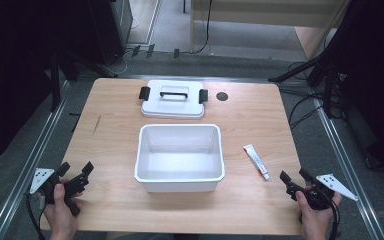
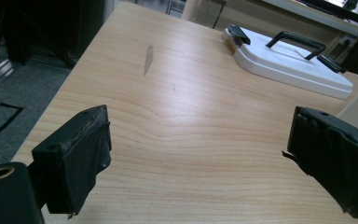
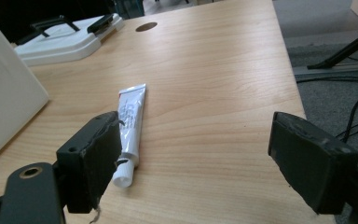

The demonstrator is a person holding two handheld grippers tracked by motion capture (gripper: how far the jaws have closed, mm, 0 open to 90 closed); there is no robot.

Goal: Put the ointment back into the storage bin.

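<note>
High view: both grippers rest at the desk's near corners, fingers wide and empty. A small white squeeze tube (image 1: 256, 161) lies by the right edge, just ahead of the right gripper (image 1: 293, 178), beside the open white plastic box (image 1: 179, 181). Judged: pre-grasp; next, the right gripper must straddle the tube. The left gripper (image 1: 76, 172) idles.

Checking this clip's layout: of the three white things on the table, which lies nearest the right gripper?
The small tube, just ahead of the right gripper; the tub and lid sit farther off.
</note>
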